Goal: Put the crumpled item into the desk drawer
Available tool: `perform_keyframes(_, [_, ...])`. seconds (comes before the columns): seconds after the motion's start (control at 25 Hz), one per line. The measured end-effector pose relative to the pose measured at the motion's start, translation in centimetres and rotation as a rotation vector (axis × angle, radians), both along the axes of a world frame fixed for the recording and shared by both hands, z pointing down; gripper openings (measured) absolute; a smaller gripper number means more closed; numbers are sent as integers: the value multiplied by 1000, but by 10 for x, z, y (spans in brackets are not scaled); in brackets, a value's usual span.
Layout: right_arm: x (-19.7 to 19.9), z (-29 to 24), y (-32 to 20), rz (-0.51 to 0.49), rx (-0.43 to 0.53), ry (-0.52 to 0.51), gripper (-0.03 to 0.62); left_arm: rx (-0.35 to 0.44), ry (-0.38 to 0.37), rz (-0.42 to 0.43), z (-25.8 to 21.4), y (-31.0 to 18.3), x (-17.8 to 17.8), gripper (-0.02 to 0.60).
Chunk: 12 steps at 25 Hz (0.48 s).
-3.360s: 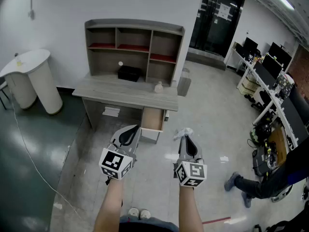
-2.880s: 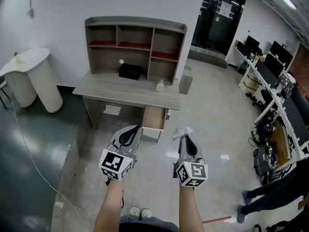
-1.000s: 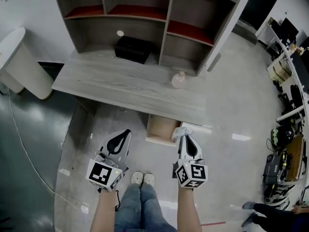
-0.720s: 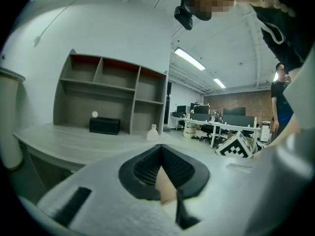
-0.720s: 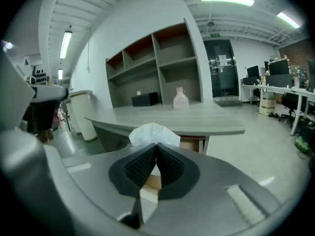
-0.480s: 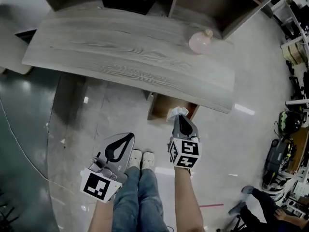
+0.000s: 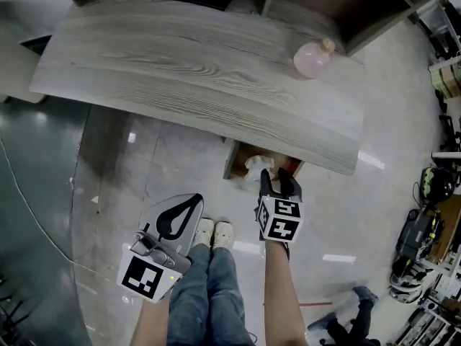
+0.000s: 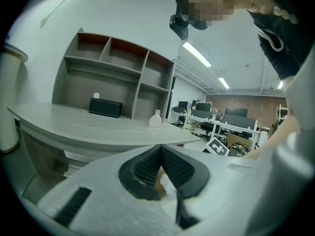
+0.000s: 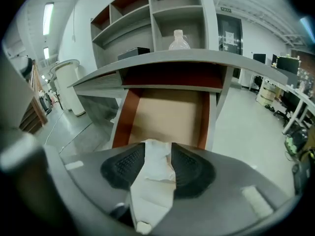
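Opening its jaws over the pulled-out brown drawer [image 9: 123, 117] of the grey wooden desk [image 7: 202, 71], the right gripper [image 7: 279, 181] has the crumpled white paper [image 9: 156, 168] loose between them, nearly delivered, while the left gripper [image 7: 194, 199] hangs clenched and empty.

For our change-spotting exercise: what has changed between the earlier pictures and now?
The right gripper carried the paper up to the desk and over the open drawer; its jaws are now opening, paper between them. Left gripper shut and empty as before; bottle unmoved on the desk.

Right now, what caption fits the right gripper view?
Right hand-held gripper opening, crumpled paper between its jaws, facing open drawer.
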State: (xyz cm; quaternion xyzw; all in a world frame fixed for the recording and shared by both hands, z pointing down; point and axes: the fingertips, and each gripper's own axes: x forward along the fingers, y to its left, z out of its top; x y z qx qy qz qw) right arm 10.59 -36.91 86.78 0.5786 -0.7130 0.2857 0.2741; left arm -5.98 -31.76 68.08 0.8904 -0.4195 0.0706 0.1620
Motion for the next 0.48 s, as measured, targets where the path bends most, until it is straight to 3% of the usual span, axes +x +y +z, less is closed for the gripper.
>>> perform_keyframes(0.12, [4, -18, 4, 12, 20, -24, 161, 13, -5, 2, -12, -6, 4, -11])
perform_keyframes(0.2, [6, -41, 5, 33, 73, -48, 80, 42, -16, 15, -22, -13, 5, -11])
perform_keyframes(0.28, [9, -78, 8, 54, 167, -83, 11, 78, -21, 21, -42, -21, 6, -11])
perform_keyframes(0.48, [36, -223, 5, 106, 483, -159, 11, 220, -22, 34, -141, -41, 20, -11])
